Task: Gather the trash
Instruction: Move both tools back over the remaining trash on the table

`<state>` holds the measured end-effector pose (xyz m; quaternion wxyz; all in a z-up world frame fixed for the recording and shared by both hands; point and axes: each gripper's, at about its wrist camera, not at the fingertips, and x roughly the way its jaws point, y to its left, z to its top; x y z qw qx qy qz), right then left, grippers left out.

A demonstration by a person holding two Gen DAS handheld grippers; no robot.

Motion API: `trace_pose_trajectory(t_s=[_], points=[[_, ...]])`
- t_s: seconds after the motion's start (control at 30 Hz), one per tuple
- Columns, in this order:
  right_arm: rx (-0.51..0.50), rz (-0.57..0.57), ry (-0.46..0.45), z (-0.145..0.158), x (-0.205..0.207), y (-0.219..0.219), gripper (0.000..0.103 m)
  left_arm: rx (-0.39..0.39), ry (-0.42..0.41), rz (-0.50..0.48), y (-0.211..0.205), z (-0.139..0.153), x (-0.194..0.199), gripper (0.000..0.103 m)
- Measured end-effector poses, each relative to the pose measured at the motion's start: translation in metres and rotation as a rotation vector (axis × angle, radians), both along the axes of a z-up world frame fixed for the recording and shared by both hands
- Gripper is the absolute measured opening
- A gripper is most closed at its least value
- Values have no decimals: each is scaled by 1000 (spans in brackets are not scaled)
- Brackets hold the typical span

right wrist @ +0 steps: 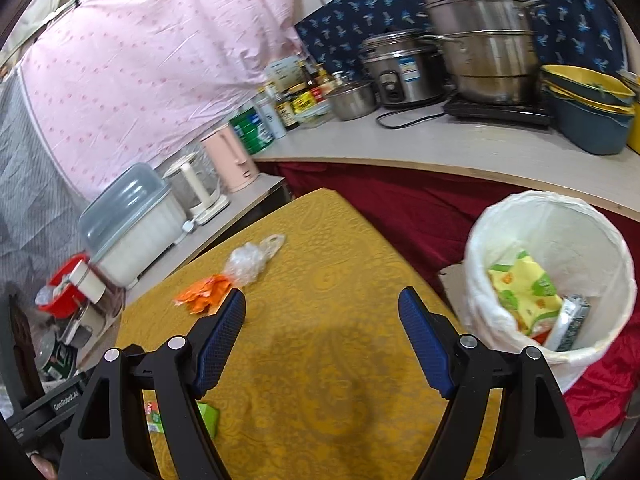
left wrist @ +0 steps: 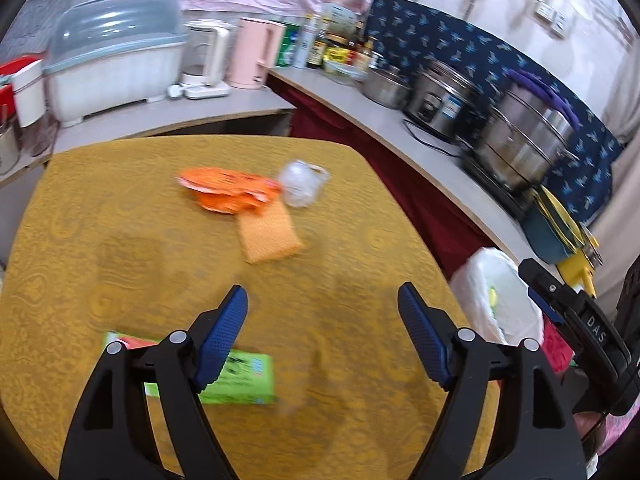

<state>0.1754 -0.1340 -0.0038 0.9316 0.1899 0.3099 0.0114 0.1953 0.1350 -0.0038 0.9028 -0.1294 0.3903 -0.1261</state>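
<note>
Yellow tablecloth (left wrist: 120, 240) with trash left, white-lined bin (right wrist: 552, 216) beside table edge.

Already in bin: yellow wrapper, small carton. On cloth: green carton (left wrist: 240, 380) nearest, orange wrapper (left wrist: 228, 192), orange sponge (left wrist: 268, 236), crumpled clear bag (right wrist: 248, 260). Left gripper (left wrist: 322, 336) and right gripper (right wrist: 322, 340) both wide, holding nothing. Risk: thin bag slipping between pads; sponge grabbed by mistake.

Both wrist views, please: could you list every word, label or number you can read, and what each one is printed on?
"DAS": on the black body of the right gripper, seen at the right edge of the left wrist view.
"GenRobot.AI": on the black body of the left gripper, seen at the lower left of the right wrist view.
Too blurred or small to read: the green box, orange wrapper, rice cooker label, bottle labels.
</note>
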Motion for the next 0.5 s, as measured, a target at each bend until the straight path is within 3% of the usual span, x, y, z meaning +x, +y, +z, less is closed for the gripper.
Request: trace_pose_trajectory(t_s=[0.27, 0.5], points=[[-7, 117, 32, -18, 60, 59, 76, 0, 34, 118, 51, -11, 43, 82], [27, 168, 77, -51, 141, 93, 76, -68, 128, 175, 78, -42, 118, 83]])
